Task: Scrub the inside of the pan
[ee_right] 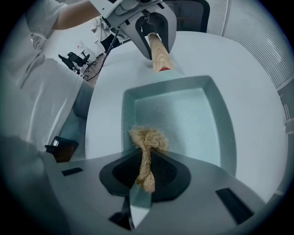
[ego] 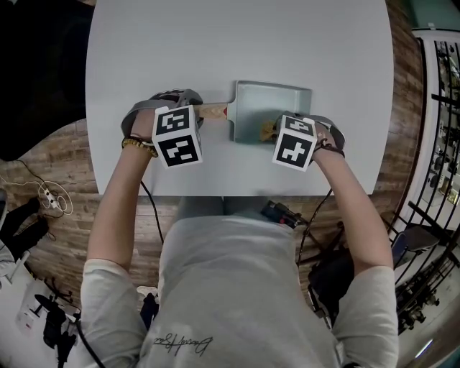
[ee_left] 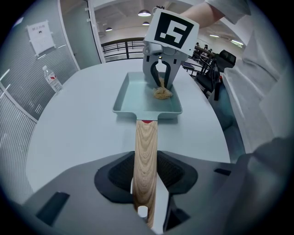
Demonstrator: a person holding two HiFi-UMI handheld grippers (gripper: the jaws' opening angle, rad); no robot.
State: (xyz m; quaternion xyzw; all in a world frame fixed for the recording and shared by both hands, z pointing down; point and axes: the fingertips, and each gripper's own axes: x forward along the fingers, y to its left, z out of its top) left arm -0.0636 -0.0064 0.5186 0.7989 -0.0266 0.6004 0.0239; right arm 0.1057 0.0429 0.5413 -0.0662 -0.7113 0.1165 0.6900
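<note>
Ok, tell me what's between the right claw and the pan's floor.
A tan fibre scrubber, clamped in the right claw, down in the pan; right gripper view.

Bright, even, diffuse indoor light. Ceiling lamps (ee_left: 144, 13) show in the left gripper view. No hard glare on the pale counter (ego: 215, 43), just a faint soft shadow under the pan (ee_left: 138, 97) rim. Head view is sharp, with mild barrel bend at the edges. Both gripper views have heavy fisheye, black vignetted corners and soft nearest foreground. The right one is tinted blue-green.
</note>
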